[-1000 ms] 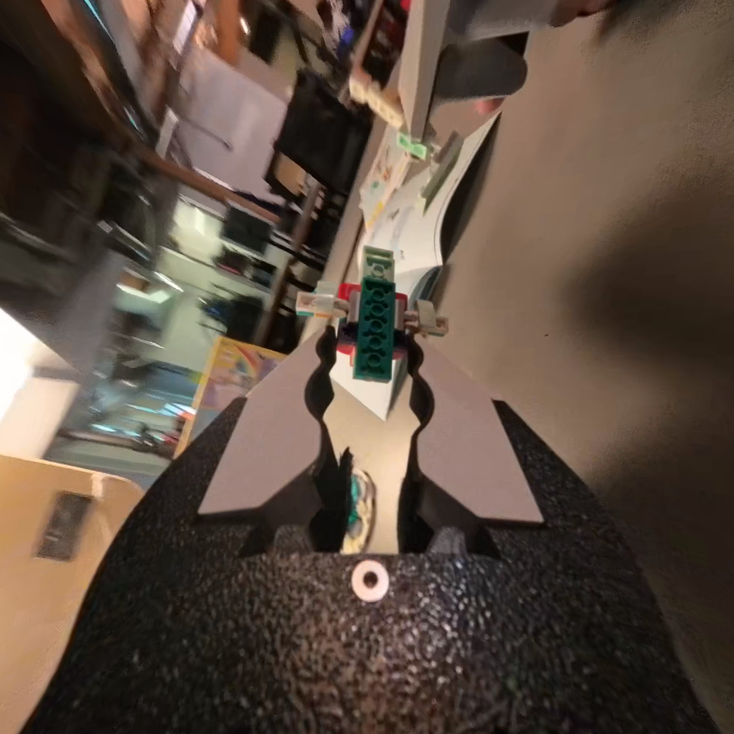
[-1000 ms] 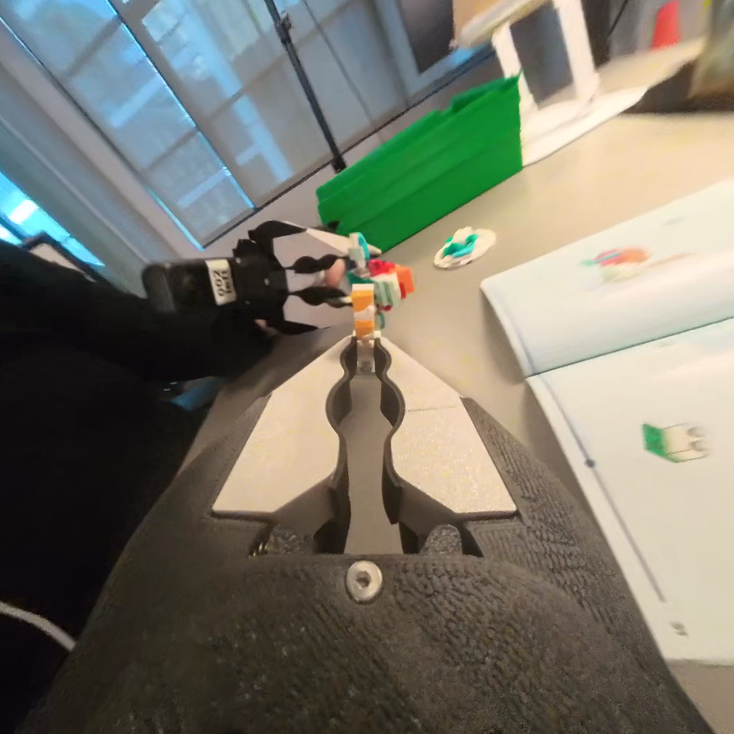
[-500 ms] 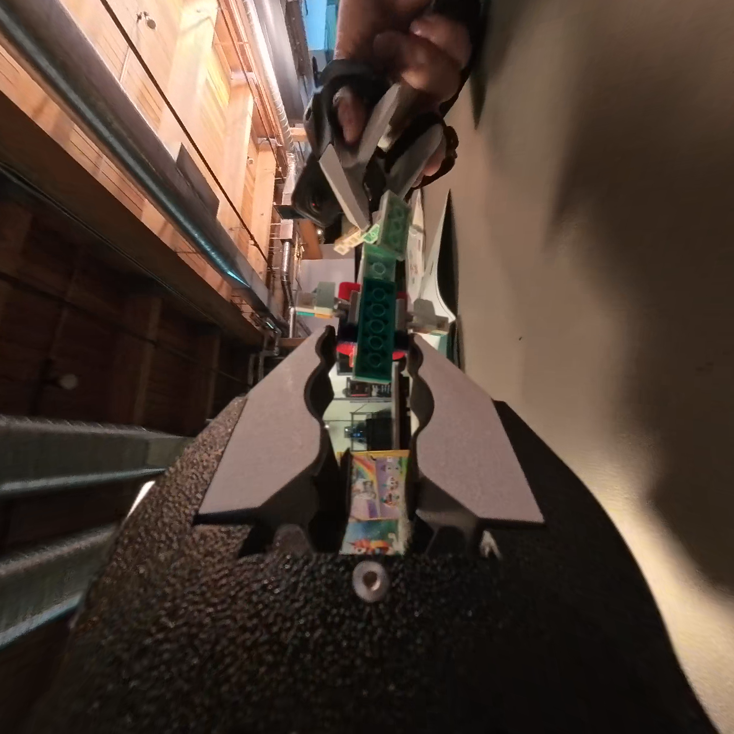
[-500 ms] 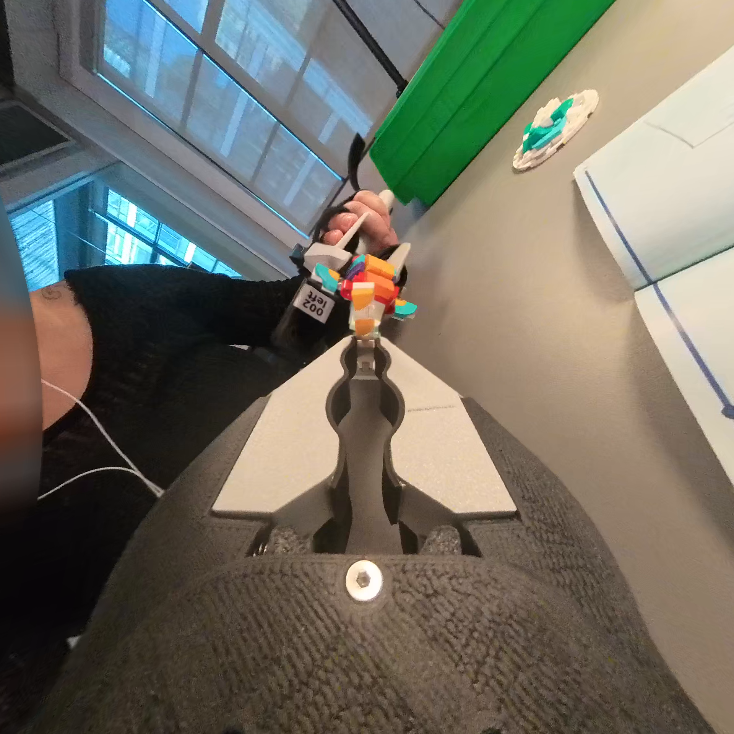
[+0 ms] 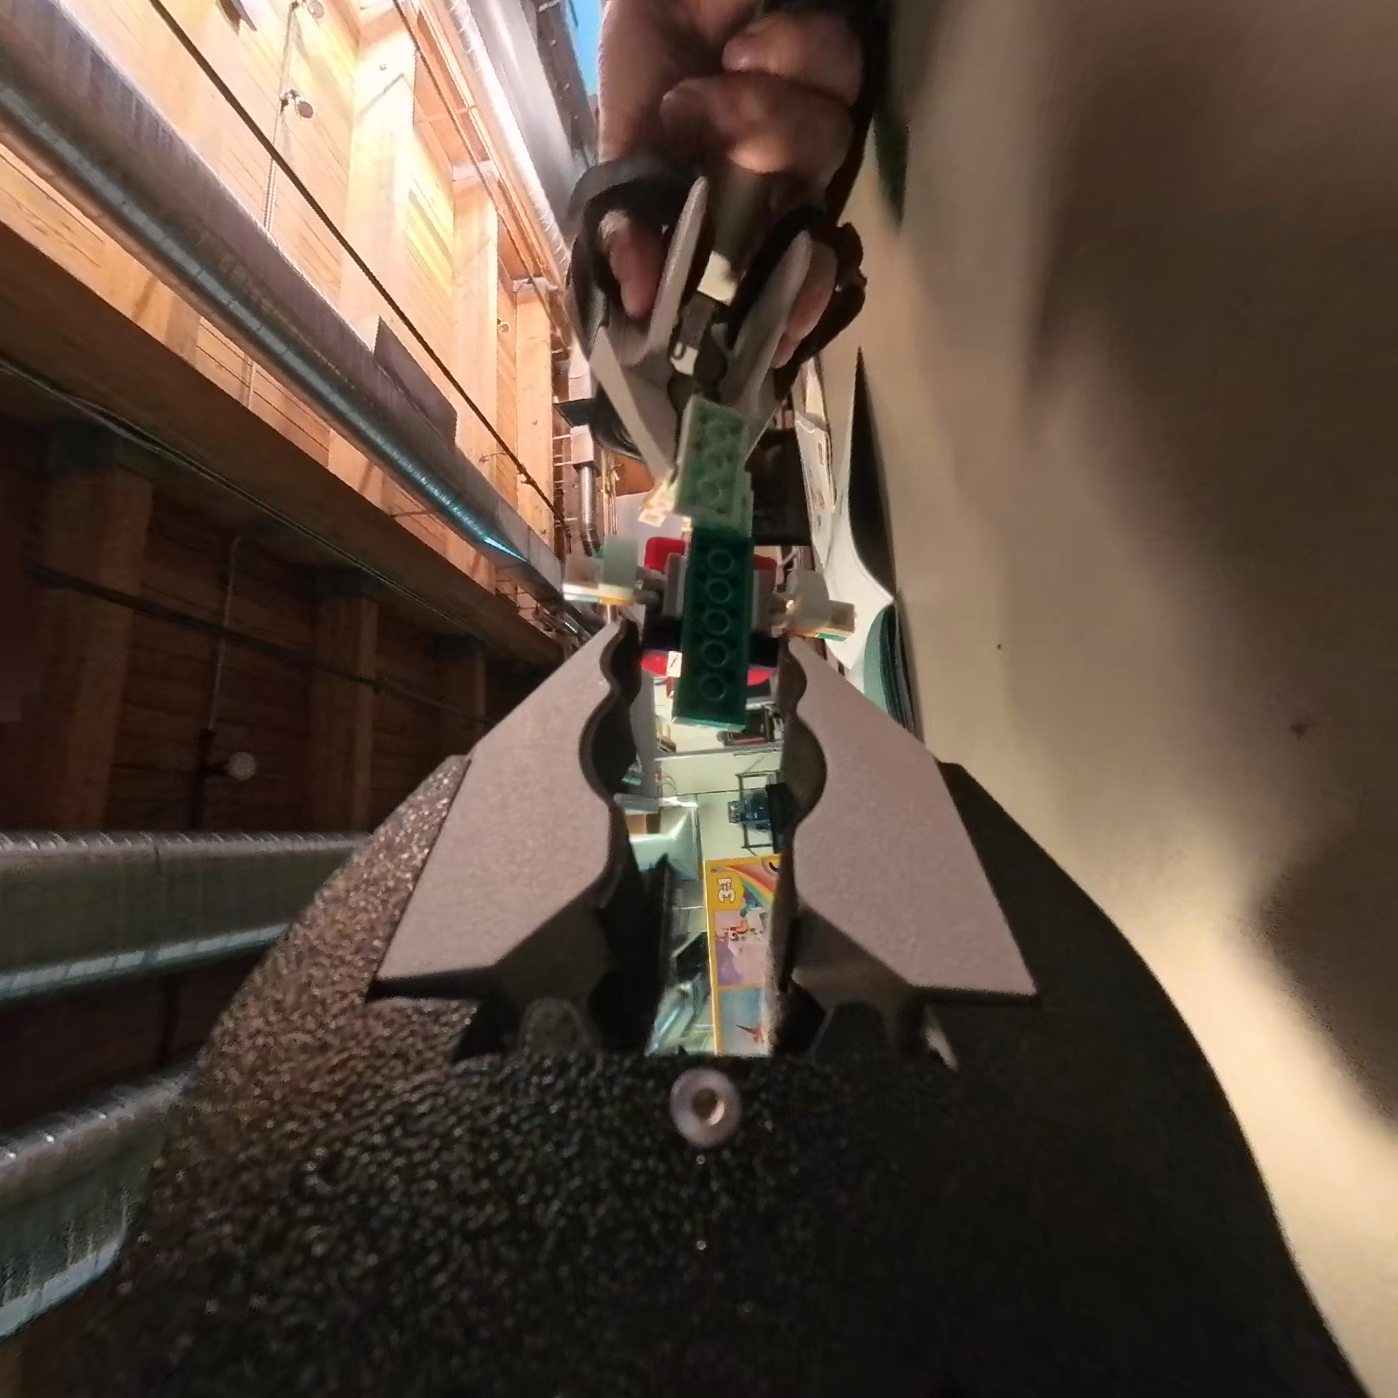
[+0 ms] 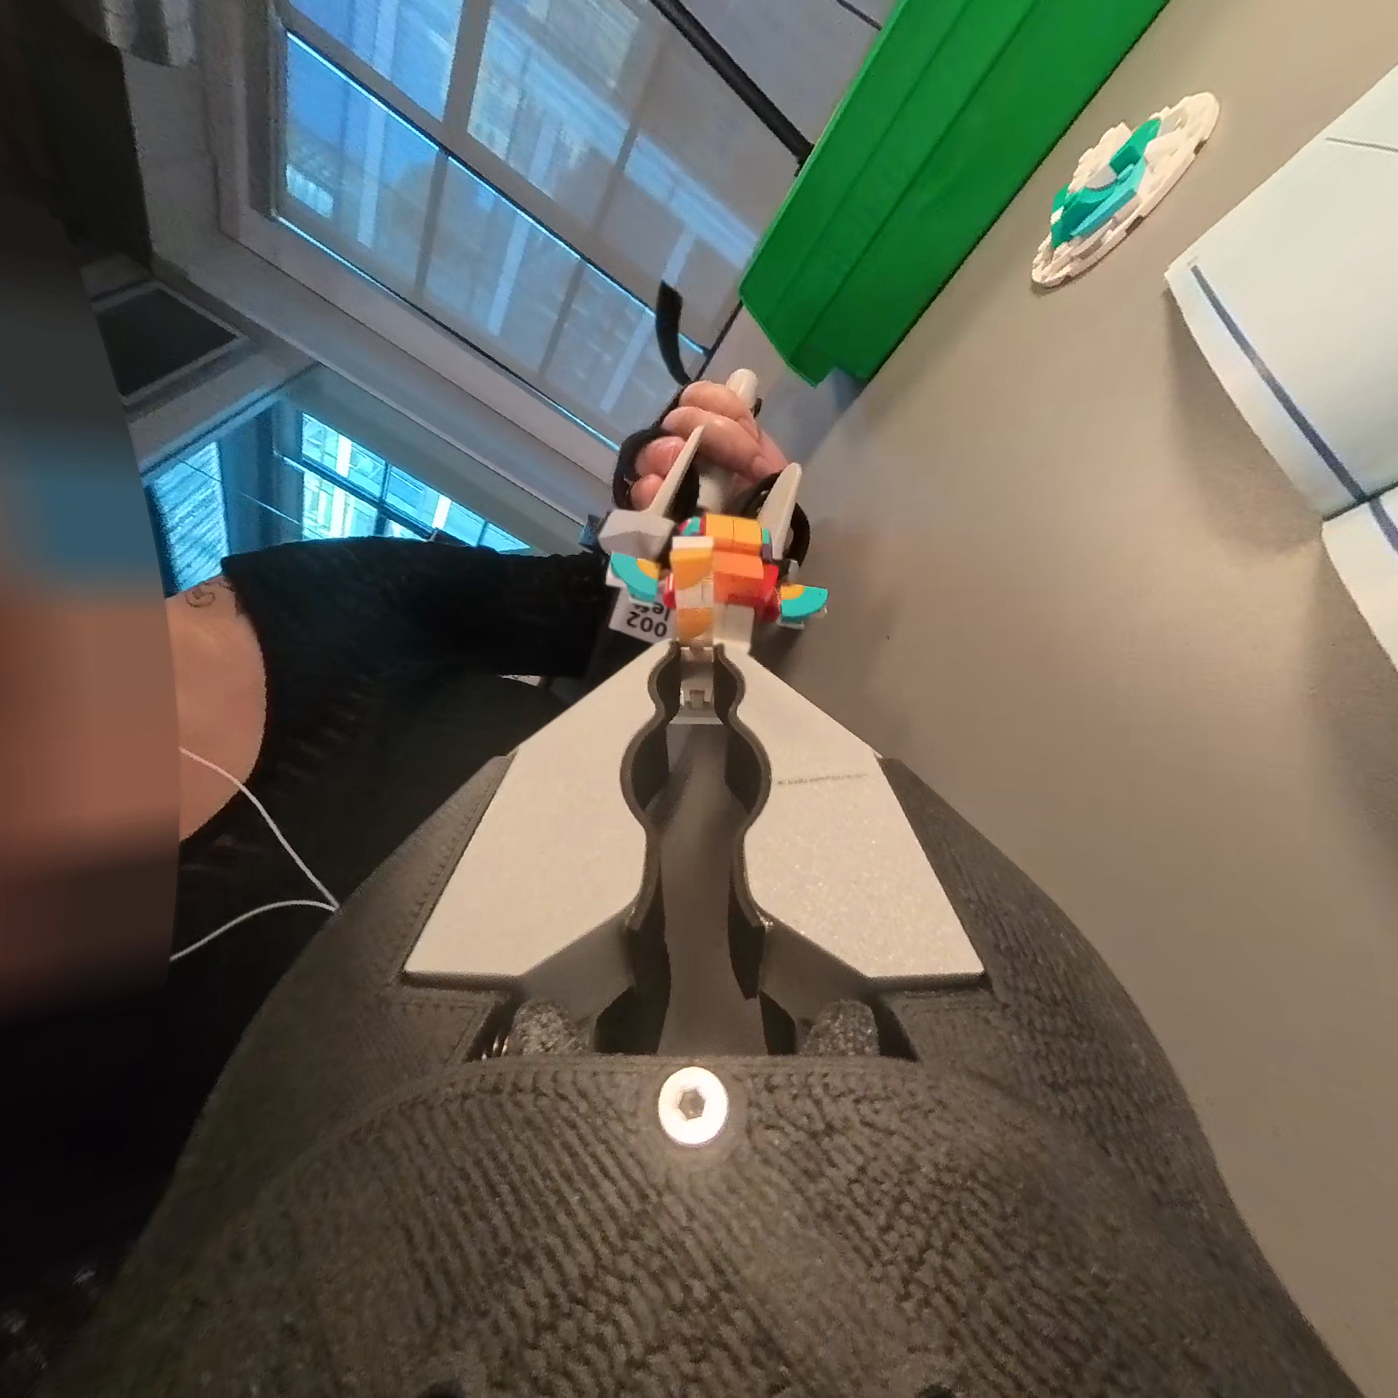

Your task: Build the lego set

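Observation:
My left gripper is shut on the lego model, gripping it by the sides; the model's dark green plate faces the camera and a light green plate sits at its far end. My right gripper, held by a hand, grips that far end. In the right wrist view my right gripper is shut on a small white and grey part at the near end of the orange, white and teal model. The left gripper holds the model from behind. The model is held in the air beside the table.
Both views are rolled, so the grey table runs up the right side. A green bin stands on it, with a round white and teal lego piece and an open instruction booklet. A colourful box shows between my left fingers. My right fingertips sit around 4 cm from my left ones.
Both grippers have rolled and tilted up with the model between them. The right gripper has come close against the model's far end in the left wrist view.

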`<state>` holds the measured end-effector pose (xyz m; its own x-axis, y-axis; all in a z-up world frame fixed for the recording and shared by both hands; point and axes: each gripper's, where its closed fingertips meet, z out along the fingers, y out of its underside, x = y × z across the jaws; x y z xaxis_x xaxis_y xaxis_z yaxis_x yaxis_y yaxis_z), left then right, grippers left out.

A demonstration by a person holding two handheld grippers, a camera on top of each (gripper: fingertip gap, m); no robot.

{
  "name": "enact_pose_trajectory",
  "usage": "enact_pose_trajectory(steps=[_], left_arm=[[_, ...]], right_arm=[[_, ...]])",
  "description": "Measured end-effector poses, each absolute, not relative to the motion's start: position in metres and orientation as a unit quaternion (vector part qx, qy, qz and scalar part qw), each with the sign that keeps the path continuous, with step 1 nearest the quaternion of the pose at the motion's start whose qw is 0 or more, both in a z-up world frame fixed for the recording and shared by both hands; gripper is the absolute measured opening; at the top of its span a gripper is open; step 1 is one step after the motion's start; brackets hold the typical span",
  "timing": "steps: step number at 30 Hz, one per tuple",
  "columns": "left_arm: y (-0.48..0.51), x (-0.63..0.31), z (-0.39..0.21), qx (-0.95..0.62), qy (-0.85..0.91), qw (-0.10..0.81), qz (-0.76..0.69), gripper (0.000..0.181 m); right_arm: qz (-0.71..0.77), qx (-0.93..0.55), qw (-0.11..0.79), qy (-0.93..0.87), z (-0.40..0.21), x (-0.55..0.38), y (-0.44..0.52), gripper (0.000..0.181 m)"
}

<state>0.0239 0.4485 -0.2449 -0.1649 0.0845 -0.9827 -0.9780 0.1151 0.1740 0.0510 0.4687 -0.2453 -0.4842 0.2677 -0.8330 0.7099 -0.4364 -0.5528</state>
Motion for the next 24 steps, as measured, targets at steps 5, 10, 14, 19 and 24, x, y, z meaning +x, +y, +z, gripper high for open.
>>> enact_pose_trajectory(steps=[5, 10, 14, 19, 24], left_arm=[[0.448, 0.025, -0.247, -0.397, 0.558, 0.493, 0.537, 0.033], [0.448, 0.024, -0.247, -0.4, 0.556, 0.493, 0.536, 0.033], [0.448, 0.026, -0.255, -0.406, 0.567, 0.491, 0.523, 0.033], [0.447, 0.027, -0.258, -0.409, 0.574, 0.493, 0.51, 0.033], [0.446, 0.025, -0.263, -0.408, 0.583, 0.491, 0.502, 0.033]], right_arm=[[-0.697, 0.491, 0.165, 0.496, -0.246, 0.049, 0.469, 0.006], [-0.687, 0.513, 0.166, 0.488, -0.252, 0.046, 0.472, 0.006], [-0.658, 0.541, 0.171, 0.494, -0.263, 0.047, 0.473, 0.006], [-0.616, 0.574, 0.186, 0.506, -0.275, 0.054, 0.476, 0.006], [-0.525, 0.632, 0.209, 0.531, -0.293, 0.063, 0.477, 0.006]])
